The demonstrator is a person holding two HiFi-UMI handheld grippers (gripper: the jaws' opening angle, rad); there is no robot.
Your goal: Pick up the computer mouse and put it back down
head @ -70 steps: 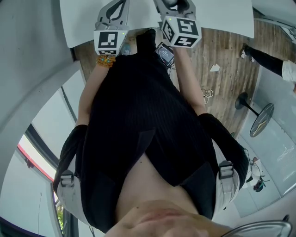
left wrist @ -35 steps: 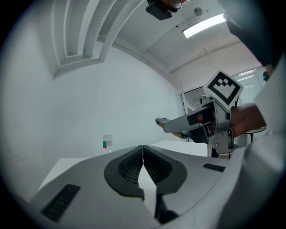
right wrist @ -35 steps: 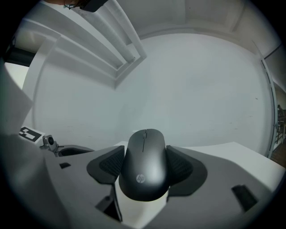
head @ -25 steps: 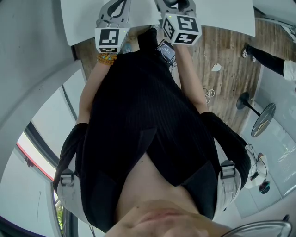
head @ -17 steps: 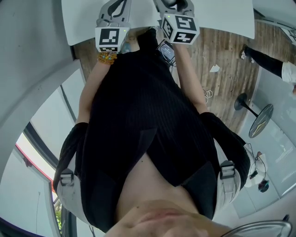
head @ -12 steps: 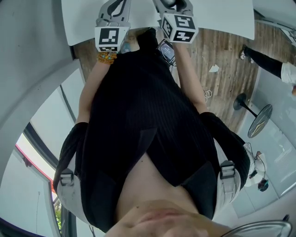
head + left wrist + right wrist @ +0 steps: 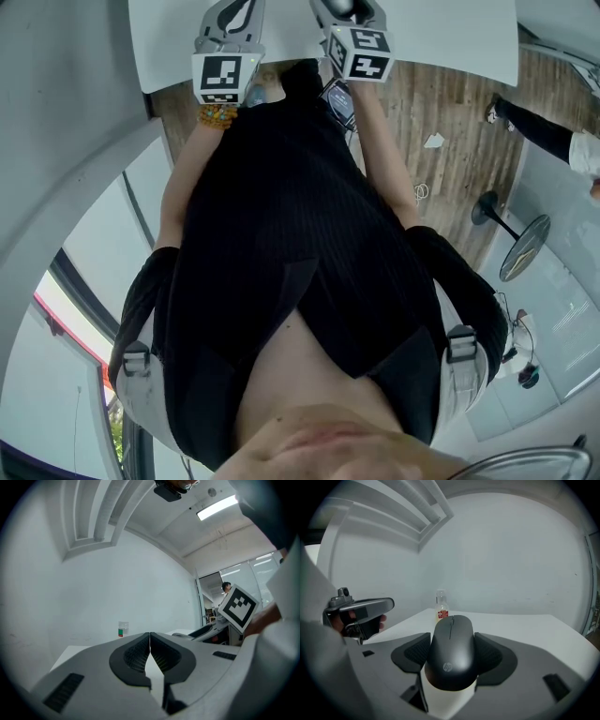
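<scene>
Computer mouse (image 7: 451, 663): black, logo on its near end, scroll wheel pointing away from the camera. It sits between the two jaws of the right gripper (image 7: 452, 637), over the white table (image 7: 529, 632)

Right gripper: both ribbed dark pads press against the mouse's sides, so the jaws are clamped on it. Whether the mouse's underside touches the tabletop or is lifted cannot be told from this angle; only white surface shows below its near end

Left gripper (image 7: 150, 643): jaws closed together, pad edges meeting along a thin vertical line, nothing between them. It is held just beside the right gripper, to its left. In the right gripper view its body shows at the left edge with the person's fingers (image 7: 380, 619) wrapped on it

Small clear bottle (image 7: 441, 605) with a red label stands upright on the table beyond the mouse, near the white wall, well apart from the jaws

Head view: both marker cubes sit side by side at the near edge of the table, over a wooden floor (image 7: 450, 141). Beaded bracelet (image 7: 217, 116) on the left wrist, watch (image 7: 337, 101) on the right wrist. The person's black top (image 7: 281, 244) fills the middle of that view
</scene>
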